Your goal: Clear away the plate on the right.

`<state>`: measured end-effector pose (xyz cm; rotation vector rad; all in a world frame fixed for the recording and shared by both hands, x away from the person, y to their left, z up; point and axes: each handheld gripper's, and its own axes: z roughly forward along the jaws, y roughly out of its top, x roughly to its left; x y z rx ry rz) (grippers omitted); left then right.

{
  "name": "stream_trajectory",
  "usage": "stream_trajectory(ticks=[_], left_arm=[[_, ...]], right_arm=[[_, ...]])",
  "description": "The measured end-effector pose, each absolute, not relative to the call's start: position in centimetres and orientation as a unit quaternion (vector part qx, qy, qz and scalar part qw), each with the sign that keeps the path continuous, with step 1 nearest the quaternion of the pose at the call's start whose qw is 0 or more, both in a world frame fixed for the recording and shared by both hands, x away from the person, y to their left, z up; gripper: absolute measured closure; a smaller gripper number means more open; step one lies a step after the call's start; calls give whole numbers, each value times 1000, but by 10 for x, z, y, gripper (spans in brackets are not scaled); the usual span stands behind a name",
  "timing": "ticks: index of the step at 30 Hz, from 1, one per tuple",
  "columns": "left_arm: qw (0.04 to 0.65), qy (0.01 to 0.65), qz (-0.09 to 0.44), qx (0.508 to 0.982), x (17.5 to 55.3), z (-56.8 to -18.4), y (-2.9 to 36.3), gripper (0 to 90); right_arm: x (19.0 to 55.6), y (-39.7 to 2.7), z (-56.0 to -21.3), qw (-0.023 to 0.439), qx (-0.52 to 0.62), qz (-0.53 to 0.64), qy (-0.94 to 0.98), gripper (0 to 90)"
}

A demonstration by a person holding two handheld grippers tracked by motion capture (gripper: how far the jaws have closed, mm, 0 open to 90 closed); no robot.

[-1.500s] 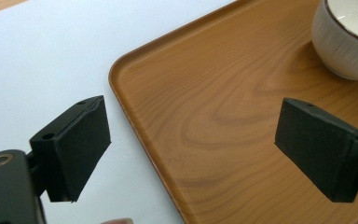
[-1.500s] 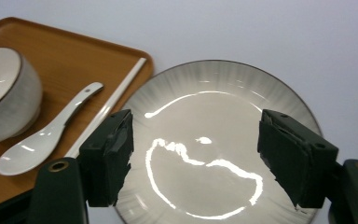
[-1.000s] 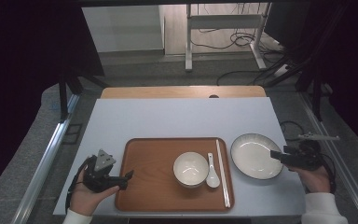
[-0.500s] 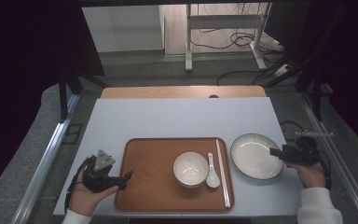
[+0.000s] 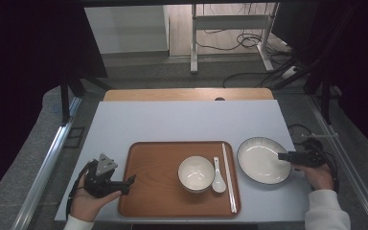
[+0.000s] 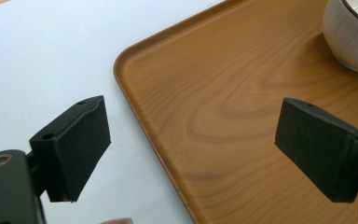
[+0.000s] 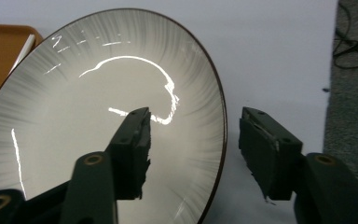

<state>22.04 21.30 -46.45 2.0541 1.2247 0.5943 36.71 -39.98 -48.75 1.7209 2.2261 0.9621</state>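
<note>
- The plate (image 5: 263,160) lies flat on the pale tabletop (image 5: 182,122), just off the right edge of the wooden tray (image 5: 151,191), well apart from the table's far edge.
- It is round and shallow, glossy white in the middle, with fine grey streaks fanning outward and a thin dark line round the rim (image 7: 221,121) (bright reflections curl across the glaze in the right gripper view).
- The right gripper (image 5: 283,155) sits at the plate's right rim; in its own view (image 7: 193,140) one jaw hangs over the plate's inside and the other over the bare table outside, so the rim runs between them.
- Its jaws have just been closing and now stand part-way in, with clear gaps to the rim on both sides; the pads are not yet pressing on it.
- The left gripper (image 5: 130,180) rests in the person's hand at the tray's left edge, jaws spread wide and holding nothing (image 6: 191,144), with the tray's rounded corner between them.
- On the tray stand a white ribbed bowl (image 5: 196,173), a white soup spoon (image 5: 217,175) just right of it, and a pair of pale chopsticks (image 5: 229,177) along the right side.
</note>
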Motion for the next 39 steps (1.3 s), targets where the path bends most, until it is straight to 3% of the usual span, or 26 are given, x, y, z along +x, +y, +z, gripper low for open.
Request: stream_trajectory(ticks=[4,8,13,27,39], left_arm=[[331,470,226,787,220,-465,213,98],[330,472,227,786,220,-465,213,98],[328,472,226,786,221,-465,212,98],[326,473,227,786,221,-465,214,98],[331,472,228,784,221,-463,214,98]], right_arm=[[371,-403,-493,65,576,320,749,543],[373,-403,-498,51,585,310,747,694],[376,-411,-500,29,597,328,732,765],[371,-412,-479,31,598,357,717,852],[370,-397,-454,70,588,347,727,854]])
